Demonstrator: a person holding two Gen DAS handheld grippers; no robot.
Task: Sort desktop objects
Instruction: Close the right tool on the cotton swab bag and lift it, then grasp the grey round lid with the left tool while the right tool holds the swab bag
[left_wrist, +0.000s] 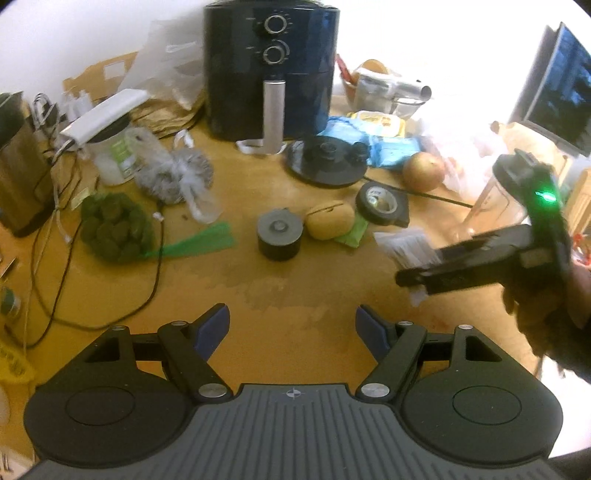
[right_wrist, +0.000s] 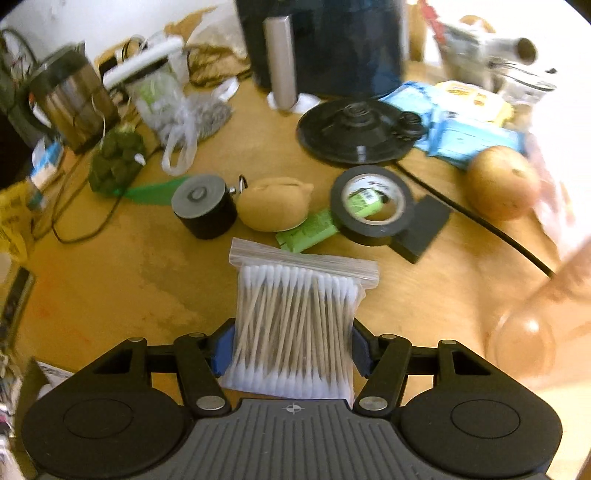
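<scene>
**My right gripper holds the bag of cotton swabs**

My right gripper (right_wrist: 291, 345) is squeezing a clear bag of cotton swabs (right_wrist: 295, 325). Both blue pads press on the sides of the bag. The bag sticks out toward 12 o'clock, with its zip edge farthest from me. It is lifted above the wooden table (right_wrist: 110, 295).

My left gripper (left_wrist: 291, 328) is wide open with nothing between its fingers. It hangs over a bare part of the table (left_wrist: 295, 280). In the left view, I see the right gripper at 3 o'clock with the white bag poking out of it.

In the right view, past the bag at 12 o'clock, lies a green packet (right_wrist: 308, 230). A tan pouch (right_wrist: 275, 206) touches it on the 11 o'clock side. A small black tin with a gray lid (right_wrist: 205, 206) sits just beside the pouch, at 10 o'clock. A roll of black tape (right_wrist: 373, 205) sits at 1 o'clock, partly on a dark flat block (right_wrist: 424, 229). An apple (right_wrist: 504, 182) is at 2 o'clock. A round black base (right_wrist: 354, 129) sits farther back, and the dark air fryer (right_wrist: 332, 40) stands behind it. A green net bag of dark lumps (right_wrist: 116, 162) is at 10 o'clock.
</scene>
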